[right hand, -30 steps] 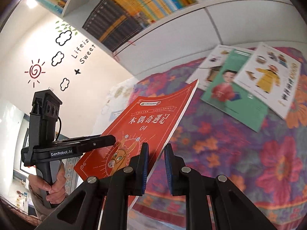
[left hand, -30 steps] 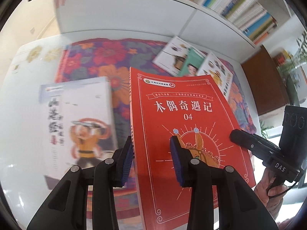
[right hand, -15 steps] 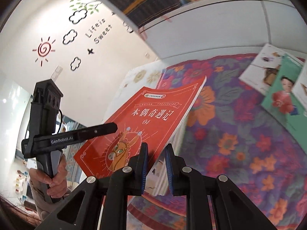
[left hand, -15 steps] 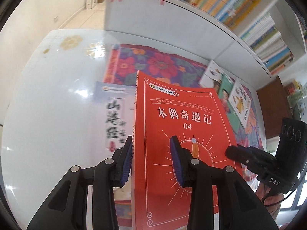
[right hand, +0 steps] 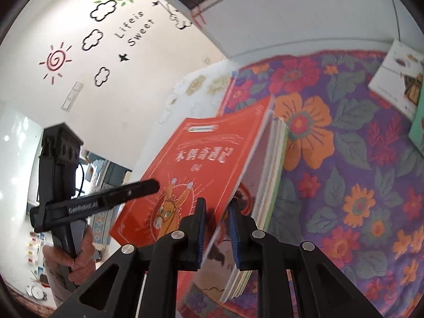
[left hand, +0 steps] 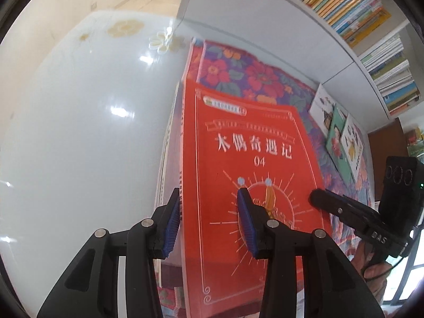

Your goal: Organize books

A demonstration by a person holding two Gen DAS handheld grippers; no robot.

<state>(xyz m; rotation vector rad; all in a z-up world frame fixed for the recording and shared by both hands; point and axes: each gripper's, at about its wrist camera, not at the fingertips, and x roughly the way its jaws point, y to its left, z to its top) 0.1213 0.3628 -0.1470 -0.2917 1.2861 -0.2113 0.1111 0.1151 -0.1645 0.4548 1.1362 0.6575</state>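
A red book (left hand: 251, 137) with white Chinese title and "04" is tilted just over a white book (left hand: 169, 159), whose cover it now hides. My left gripper (left hand: 209, 222) straddles its spine edge. Its jaws are opening, with a wide gap, and the thin book lies loosely between the blue pads. In the right wrist view the red book (right hand: 206, 164) slants down over the white book's page edges (right hand: 267, 180). My right gripper (right hand: 217, 225) is shut on the red book's lower right edge.
A floral cloth (right hand: 344, 185) covers the right part of the glossy white table (left hand: 79, 132). Three more books (left hand: 336, 135) lie on the cloth at the far right. A white cabinet topped by full bookshelves (left hand: 357, 8) runs behind. A hand (right hand: 79, 262) grips the left handle.
Both grippers carried the red book left and down, until it came over the white book and covered its picture. The left jaws have spread slightly.
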